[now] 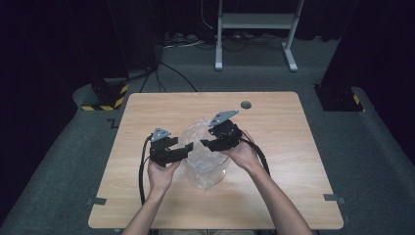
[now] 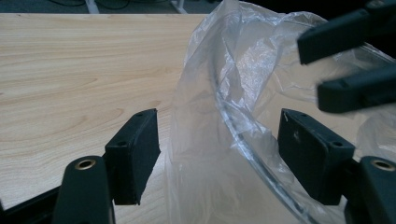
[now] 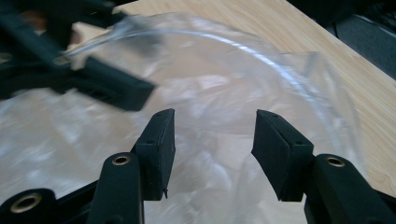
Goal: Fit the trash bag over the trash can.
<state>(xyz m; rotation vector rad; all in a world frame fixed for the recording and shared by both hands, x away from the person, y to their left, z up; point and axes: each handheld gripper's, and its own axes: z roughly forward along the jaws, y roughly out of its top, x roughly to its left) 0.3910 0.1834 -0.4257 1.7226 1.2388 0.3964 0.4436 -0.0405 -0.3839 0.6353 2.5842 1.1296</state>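
We held both tools apart: the left tool straddled the bowl's rim at nine o'clock, the right tool hovered inside. The plastic bag looked thin, limp and slippery. We judged its loose edge the best hold.

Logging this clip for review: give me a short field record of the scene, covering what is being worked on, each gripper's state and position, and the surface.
work in hand: clear plastic bag draped in and over a clear round container
left gripper: open, jaws straddling the container's rim and the bag film
right gripper: open, held over the bag inside the container, nothing between the jaws
contact: cannot tell whether either gripper touches the bag
surface: light wooden table
other: small dark round spot near the table's far edge
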